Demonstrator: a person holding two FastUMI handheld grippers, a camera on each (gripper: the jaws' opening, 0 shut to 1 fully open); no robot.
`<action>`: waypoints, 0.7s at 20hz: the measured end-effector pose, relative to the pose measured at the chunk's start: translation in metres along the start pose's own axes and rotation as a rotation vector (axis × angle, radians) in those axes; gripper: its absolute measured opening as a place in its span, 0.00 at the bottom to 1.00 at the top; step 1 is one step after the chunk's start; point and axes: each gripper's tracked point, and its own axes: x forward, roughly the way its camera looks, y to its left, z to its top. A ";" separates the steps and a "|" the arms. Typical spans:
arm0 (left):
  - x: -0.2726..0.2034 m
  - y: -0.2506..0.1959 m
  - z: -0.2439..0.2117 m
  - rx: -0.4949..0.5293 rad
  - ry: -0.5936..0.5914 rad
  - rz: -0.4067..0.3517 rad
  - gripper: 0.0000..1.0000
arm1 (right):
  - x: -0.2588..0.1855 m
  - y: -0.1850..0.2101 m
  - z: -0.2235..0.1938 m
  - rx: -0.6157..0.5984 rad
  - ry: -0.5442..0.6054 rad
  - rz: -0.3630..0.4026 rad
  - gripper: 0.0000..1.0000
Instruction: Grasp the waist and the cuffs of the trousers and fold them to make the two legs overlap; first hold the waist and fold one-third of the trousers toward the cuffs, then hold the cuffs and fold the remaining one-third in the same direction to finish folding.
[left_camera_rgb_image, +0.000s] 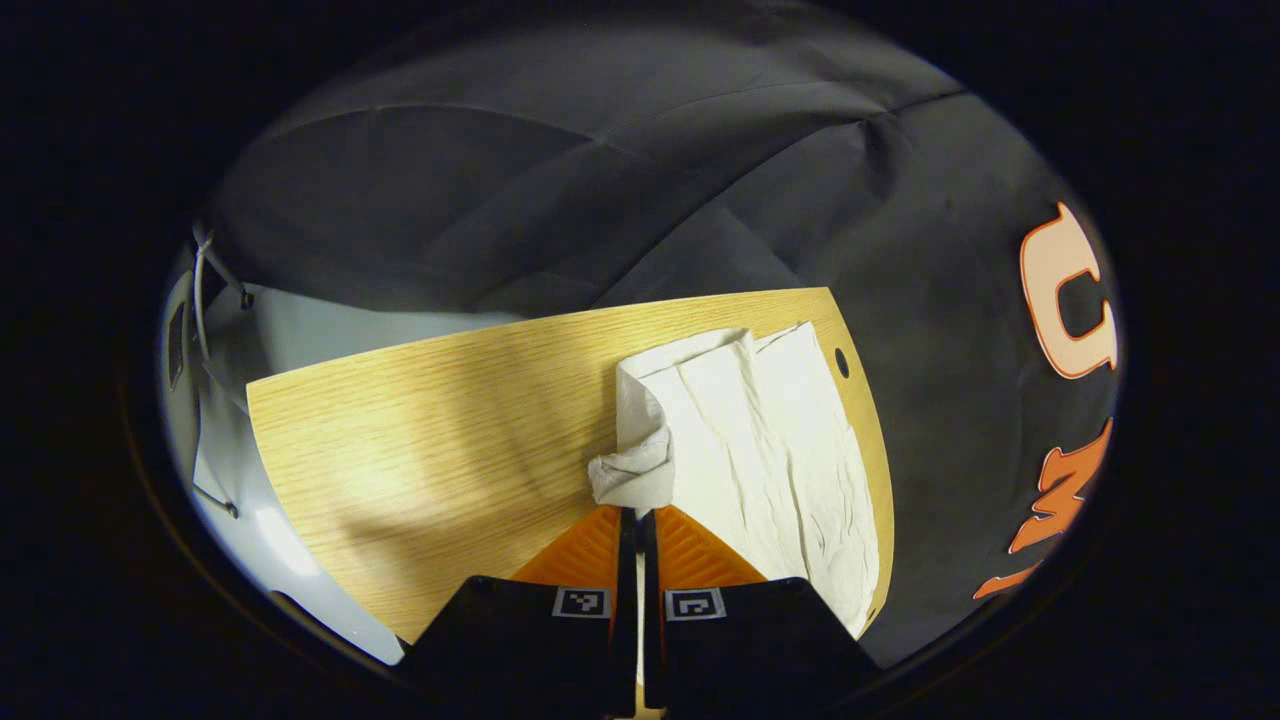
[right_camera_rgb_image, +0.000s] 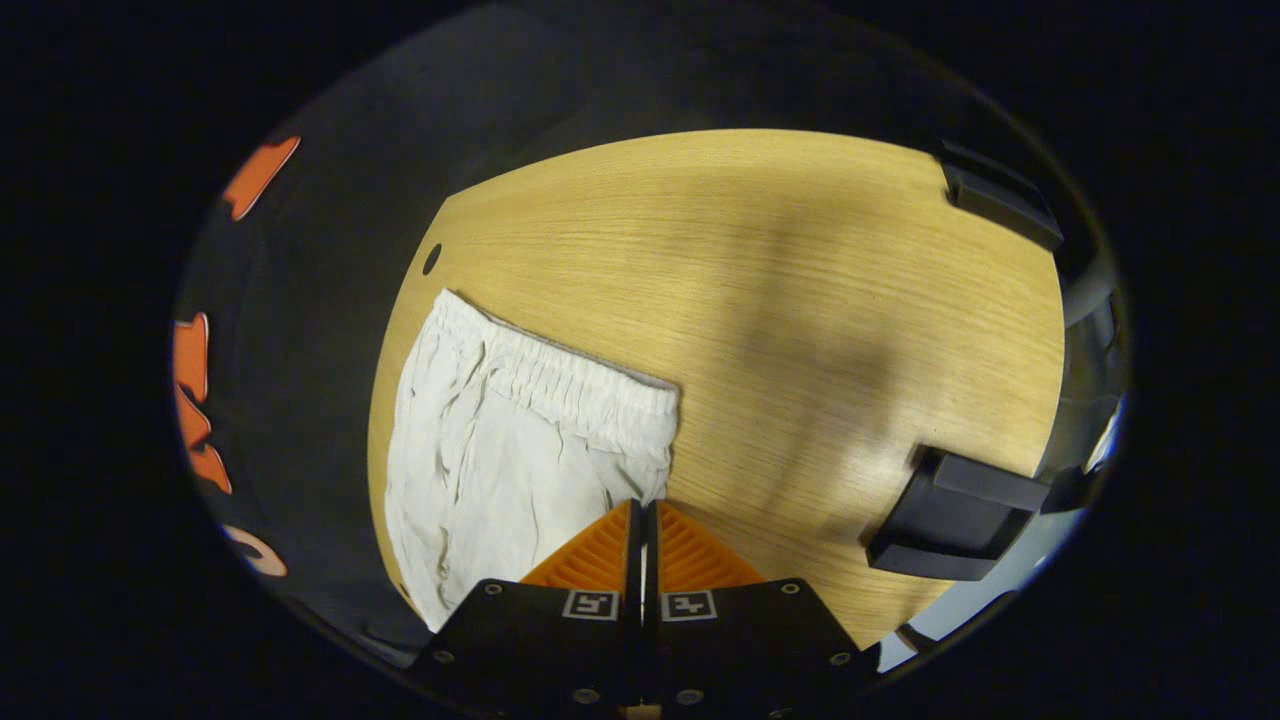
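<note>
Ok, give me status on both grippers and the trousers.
Left gripper shut on a bunched cuff end. Right gripper shut at the waist corner. Trousers flat on the table. Nothing in the way.

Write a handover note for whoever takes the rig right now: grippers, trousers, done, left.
Left gripper: shut on a bunched cuff end of the white trousers.
Right gripper: shut on the elastic waistband at its corner.
Trousers lie along one edge of the wooden table, legs apparently already overlapped.
Not yet done: fold the waist third toward the cuffs, then the cuff third the same way.
</note>
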 end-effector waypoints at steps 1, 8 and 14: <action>-0.002 -0.003 0.002 0.003 -0.012 -0.012 0.06 | -0.001 0.000 -0.001 -0.011 -0.002 0.008 0.01; -0.020 -0.008 0.008 0.007 -0.106 -0.067 0.08 | -0.029 0.022 0.016 -0.148 -0.014 0.115 0.01; -0.027 -0.007 0.018 -0.015 -0.180 -0.072 0.06 | -0.035 0.037 0.027 -0.219 0.020 0.167 0.01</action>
